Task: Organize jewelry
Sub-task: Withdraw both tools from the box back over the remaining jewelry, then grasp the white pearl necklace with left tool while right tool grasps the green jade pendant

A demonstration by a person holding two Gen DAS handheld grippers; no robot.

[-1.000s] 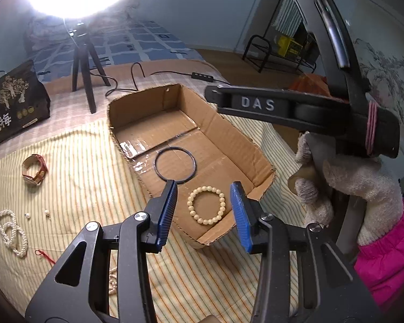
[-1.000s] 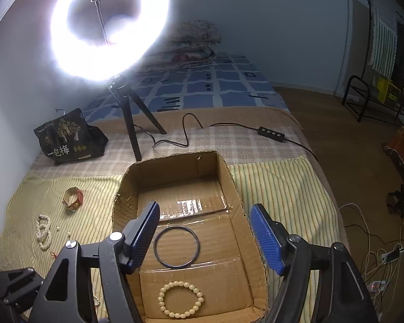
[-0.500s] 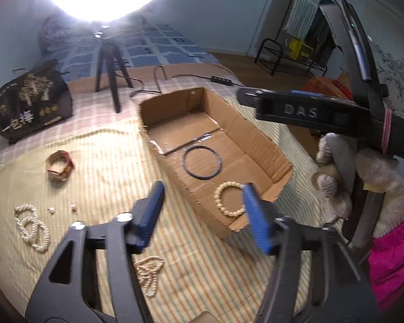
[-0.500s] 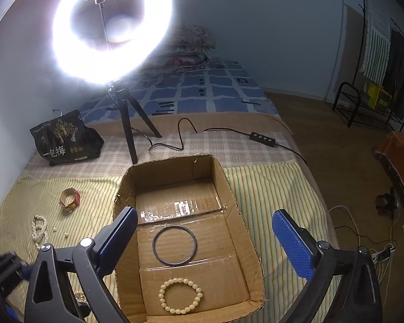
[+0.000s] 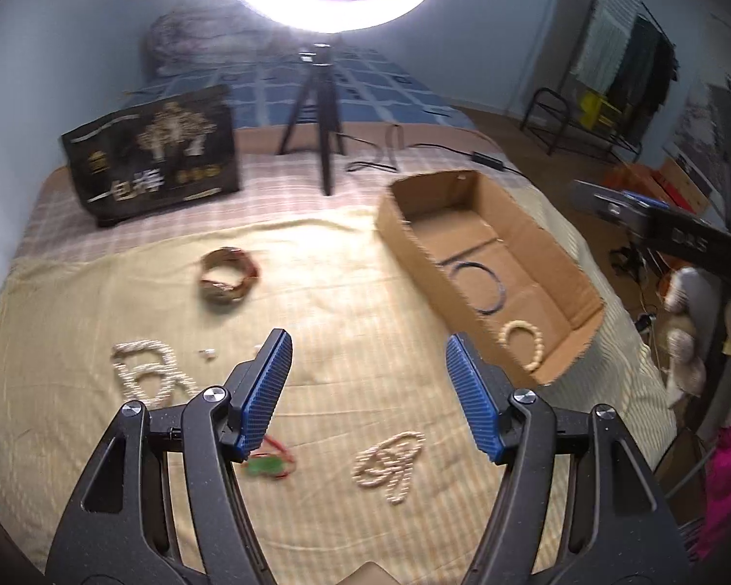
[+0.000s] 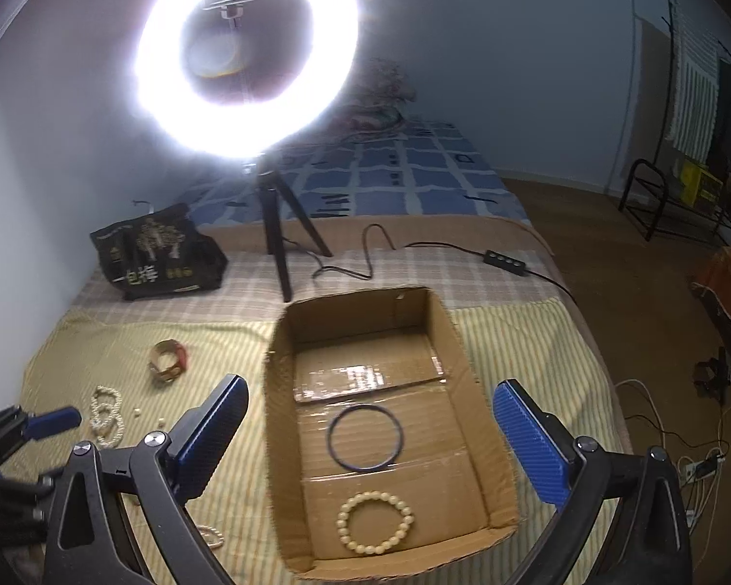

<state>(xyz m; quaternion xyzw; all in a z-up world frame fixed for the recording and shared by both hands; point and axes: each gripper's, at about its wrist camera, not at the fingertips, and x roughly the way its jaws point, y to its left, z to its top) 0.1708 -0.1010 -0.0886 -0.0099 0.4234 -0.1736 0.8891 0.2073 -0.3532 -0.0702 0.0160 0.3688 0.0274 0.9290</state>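
Observation:
An open cardboard box (image 6: 278,414) (image 5: 404,253) on the striped cloth holds a dark ring bangle (image 6: 365,436) (image 5: 477,287) and a cream bead bracelet (image 6: 374,522) (image 5: 521,343). My right gripper (image 6: 365,443) is open and empty above the box. My left gripper (image 5: 368,392) is open and empty over the cloth left of the box. On the cloth lie a brown and red bangle (image 5: 229,275) (image 6: 169,365), a pearl strand (image 5: 146,373) (image 6: 106,414), a second pearl strand (image 5: 390,460) and a green and red charm (image 5: 267,463).
A ring light on a black tripod (image 6: 278,243) (image 5: 317,112) stands behind the box with its cable and switch (image 6: 507,261). A black printed bag (image 5: 156,156) (image 6: 158,251) stands at the back left. Small loose beads (image 5: 208,353) lie near the pearls. The bed's right edge drops to the floor.
My left gripper has swung left, away from the box and over the loose jewelry on the cloth. My right gripper has opened wider and stays over the box.

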